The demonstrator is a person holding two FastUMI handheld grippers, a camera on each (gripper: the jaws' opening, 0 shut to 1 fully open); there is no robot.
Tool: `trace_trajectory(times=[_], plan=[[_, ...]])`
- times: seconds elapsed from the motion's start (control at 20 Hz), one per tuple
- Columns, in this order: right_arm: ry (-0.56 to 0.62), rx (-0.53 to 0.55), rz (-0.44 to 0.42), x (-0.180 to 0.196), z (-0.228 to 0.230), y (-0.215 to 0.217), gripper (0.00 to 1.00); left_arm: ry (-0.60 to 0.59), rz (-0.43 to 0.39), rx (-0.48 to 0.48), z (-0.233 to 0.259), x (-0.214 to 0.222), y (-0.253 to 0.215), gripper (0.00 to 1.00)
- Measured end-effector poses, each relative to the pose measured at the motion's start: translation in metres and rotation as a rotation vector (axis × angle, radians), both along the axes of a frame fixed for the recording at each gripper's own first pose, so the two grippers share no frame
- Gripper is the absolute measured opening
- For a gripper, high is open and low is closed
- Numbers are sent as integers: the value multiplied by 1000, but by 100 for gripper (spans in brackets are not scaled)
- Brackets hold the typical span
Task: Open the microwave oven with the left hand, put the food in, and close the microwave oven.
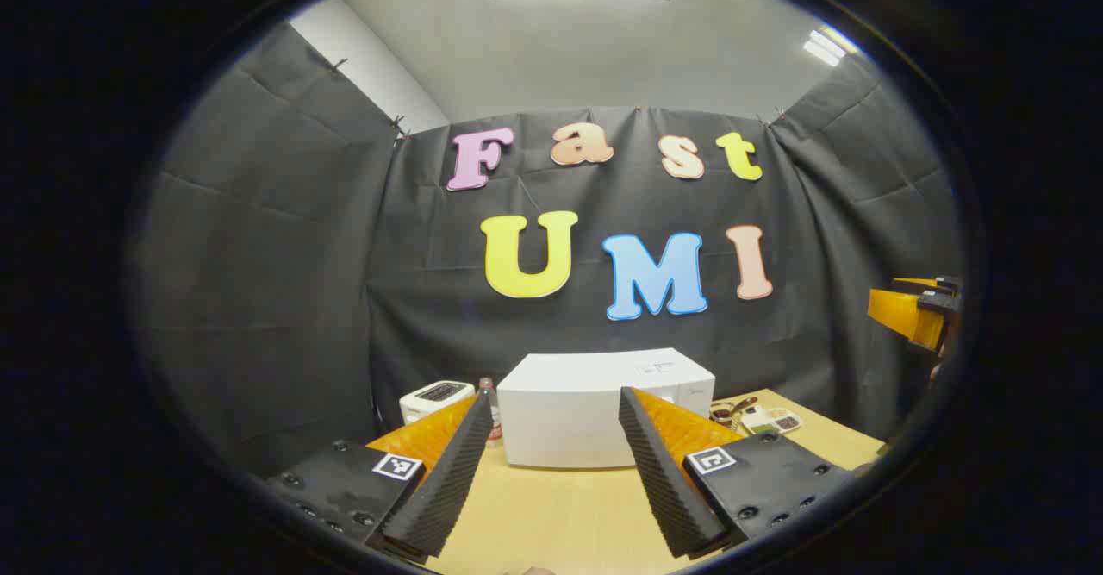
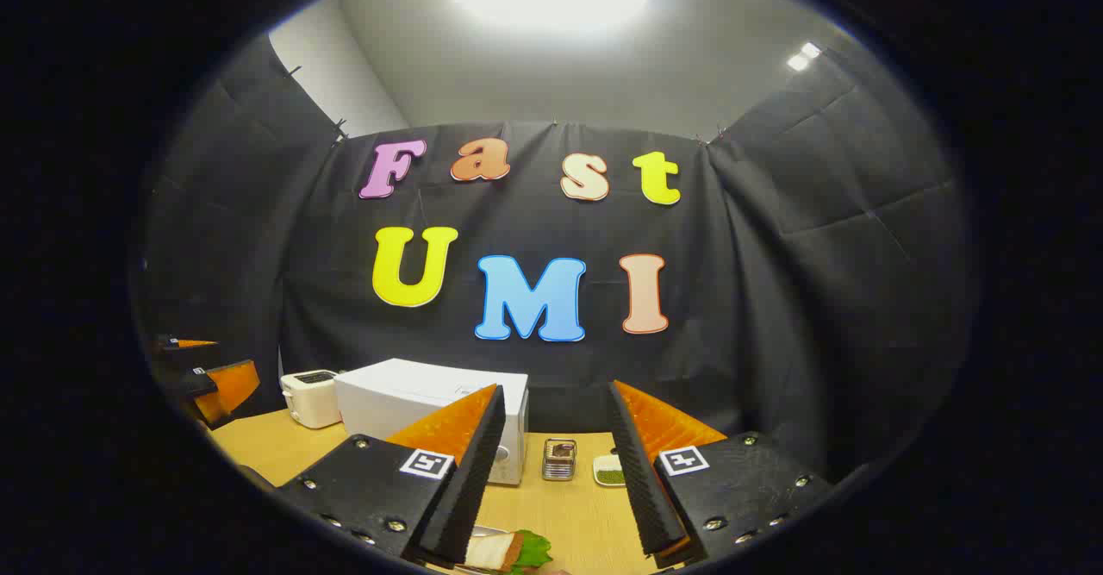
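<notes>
Left gripper (image 1: 551,463): seen from its own camera in the left gripper view, two fingers held wide apart, nothing between them. Each finger is orange-backed with a black ribbed pad (image 1: 444,480) on its inner face and a black base plate carrying a small square marker. Fingers are raised and pointed forward, level with each other. The same gripper is seen at the left edge of the right gripper view.

Right gripper (image 2: 551,471): same build, fingers likewise spread apart and empty. It is also glimpsed at the far right edge of the left gripper view.
</notes>
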State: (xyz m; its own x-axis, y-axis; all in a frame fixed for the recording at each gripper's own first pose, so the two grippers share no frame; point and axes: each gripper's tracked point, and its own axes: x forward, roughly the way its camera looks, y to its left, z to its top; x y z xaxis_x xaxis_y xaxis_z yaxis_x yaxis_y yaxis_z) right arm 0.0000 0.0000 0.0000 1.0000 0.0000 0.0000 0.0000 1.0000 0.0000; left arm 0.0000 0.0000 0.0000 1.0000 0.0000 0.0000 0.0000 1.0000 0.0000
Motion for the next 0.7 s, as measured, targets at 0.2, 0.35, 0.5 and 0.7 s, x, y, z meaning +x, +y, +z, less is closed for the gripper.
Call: trace_trajectory(times=[0.2, 0.35, 0.5, 0.7], plan=[[2, -4, 2, 0, -3, -4, 72, -6, -3, 9, 2, -1, -7, 96], [6, -9, 7, 0, -4, -8, 72, -16, 0, 9, 6, -2, -12, 96], [2, -6, 15, 0, -3, -12, 72, -19, 1, 5, 8, -1, -18, 98], [0, -7, 38, 2, -5, -21, 72, -27, 25, 0, 13, 1, -26, 94]])
